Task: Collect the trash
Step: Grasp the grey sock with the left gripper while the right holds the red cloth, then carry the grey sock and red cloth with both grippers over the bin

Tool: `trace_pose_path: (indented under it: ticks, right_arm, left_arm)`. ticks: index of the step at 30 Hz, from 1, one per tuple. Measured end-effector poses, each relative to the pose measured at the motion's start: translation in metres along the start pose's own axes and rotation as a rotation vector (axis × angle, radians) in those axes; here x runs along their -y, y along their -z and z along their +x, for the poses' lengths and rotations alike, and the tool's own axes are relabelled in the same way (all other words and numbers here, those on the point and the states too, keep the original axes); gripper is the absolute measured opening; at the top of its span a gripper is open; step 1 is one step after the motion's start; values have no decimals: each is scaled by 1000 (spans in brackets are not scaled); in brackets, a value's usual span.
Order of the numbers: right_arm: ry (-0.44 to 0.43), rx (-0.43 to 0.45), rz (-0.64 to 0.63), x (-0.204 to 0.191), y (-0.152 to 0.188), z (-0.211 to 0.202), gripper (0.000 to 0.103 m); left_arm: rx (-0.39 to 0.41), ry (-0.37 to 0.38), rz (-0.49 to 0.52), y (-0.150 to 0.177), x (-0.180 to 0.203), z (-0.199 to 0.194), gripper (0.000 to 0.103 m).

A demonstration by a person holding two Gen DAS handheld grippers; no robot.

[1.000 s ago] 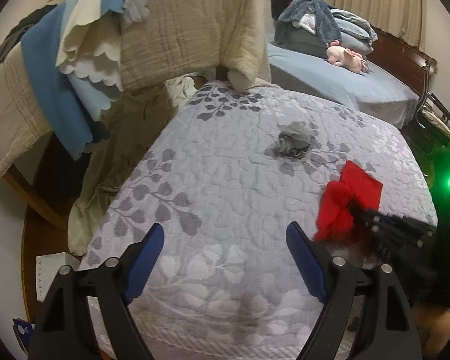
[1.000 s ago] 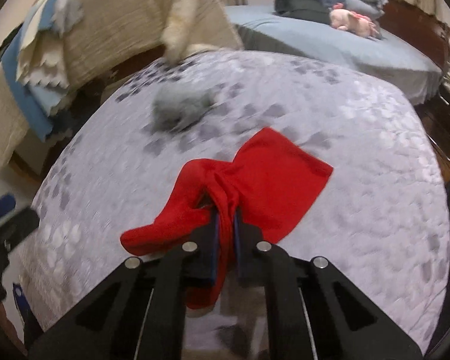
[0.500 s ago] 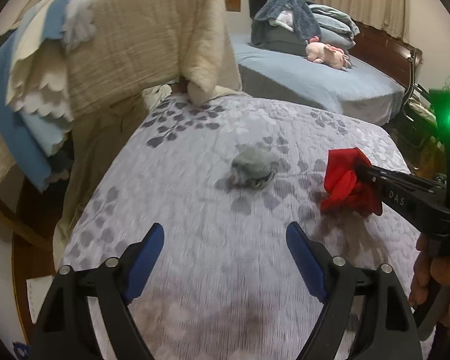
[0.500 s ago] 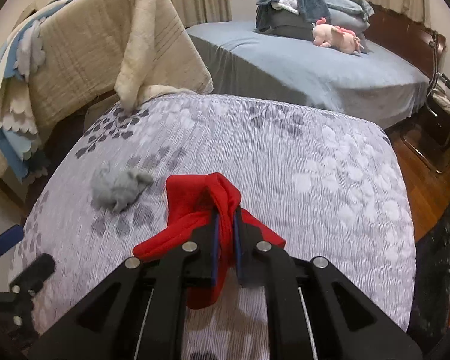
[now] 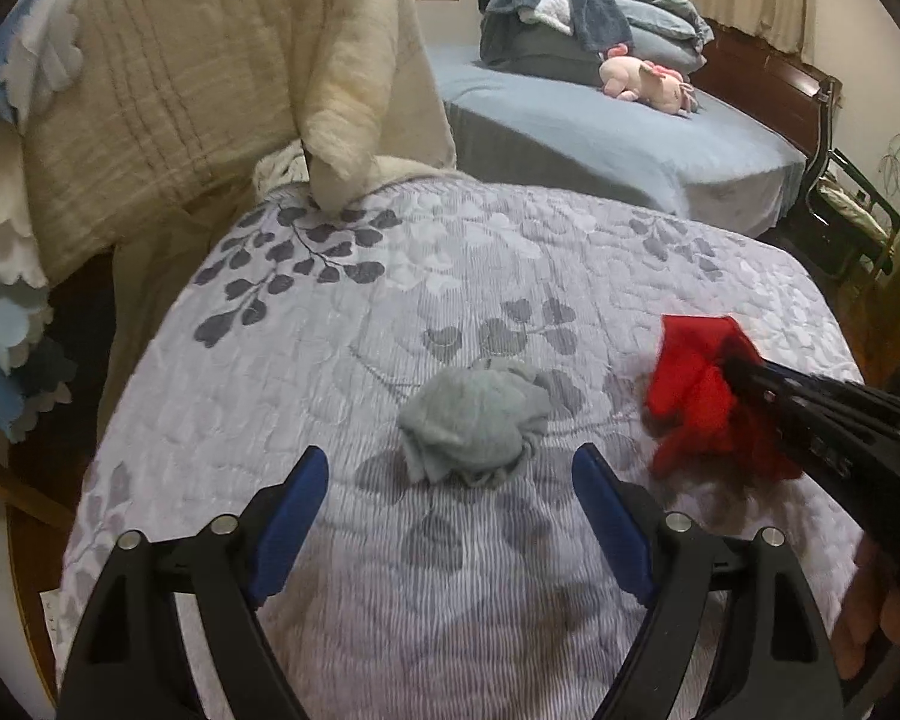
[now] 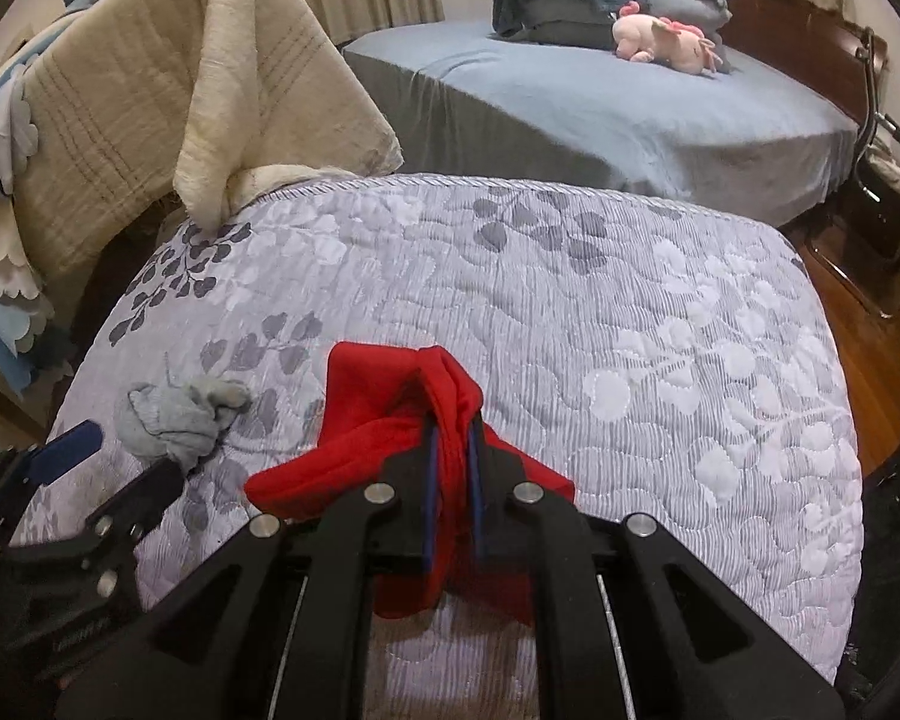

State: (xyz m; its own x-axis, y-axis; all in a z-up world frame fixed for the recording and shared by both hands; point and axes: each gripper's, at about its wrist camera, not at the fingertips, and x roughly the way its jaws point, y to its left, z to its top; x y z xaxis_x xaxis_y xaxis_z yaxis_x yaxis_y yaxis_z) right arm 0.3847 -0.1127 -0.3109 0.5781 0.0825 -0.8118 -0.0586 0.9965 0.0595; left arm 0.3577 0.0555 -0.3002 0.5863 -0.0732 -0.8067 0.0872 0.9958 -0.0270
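A crumpled grey cloth [image 5: 474,417] lies on the lavender leaf-patterned quilt [image 5: 450,276]. My left gripper [image 5: 450,480] is open just short of it, its blue-padded fingers wide on either side. The cloth and the left gripper [image 6: 102,456] also show at the left of the right wrist view, the grey cloth [image 6: 177,414] just ahead of the fingers. My right gripper [image 6: 450,456] is shut on a bunched red cloth [image 6: 396,414] and holds it above the quilt. In the left wrist view the red cloth [image 5: 696,396] hangs to the right of the grey one.
A beige blanket [image 5: 210,78] and blue scalloped cloths [image 5: 6,324] hang over a frame at the left. A blue-sheeted bed [image 5: 600,138] with piled bedding and a pink plush toy [image 5: 648,78] stands behind. A chair [image 5: 852,222] and wooden floor [image 6: 858,360] lie at the right.
My right gripper lifted the red cloth off the quilt, bunching it. My left gripper moved forward toward the grey cloth, which now lies just ahead of its open fingers.
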Motion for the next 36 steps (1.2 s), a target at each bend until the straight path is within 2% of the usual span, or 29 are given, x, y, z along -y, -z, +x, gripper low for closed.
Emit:
trace_pose_path:
  ticks: [5, 8, 10, 16, 24, 36]
  right_arm:
    - [-10, -1, 7, 1, 2, 0, 8]
    - [-16, 0, 11, 2, 2, -1, 8]
    - [-18, 1, 11, 1, 2, -2, 8]
    - [-22, 5, 11, 1, 5, -10, 8]
    - [-33, 19, 7, -2, 6, -27, 8]
    - [-28, 62, 9, -1, 3, -78, 8]
  left_arm:
    - [-19, 5, -17, -6, -2, 15, 80]
    - [-36, 24, -20, -7, -1, 21, 70]
    - [-39, 35, -14, -7, 2, 22, 55]
    - [-30, 40, 1, -9, 8, 18, 44]
    - [-5, 24, -8, -13, 7, -8, 43]
    - [38, 4, -19, -11, 14, -63, 43]
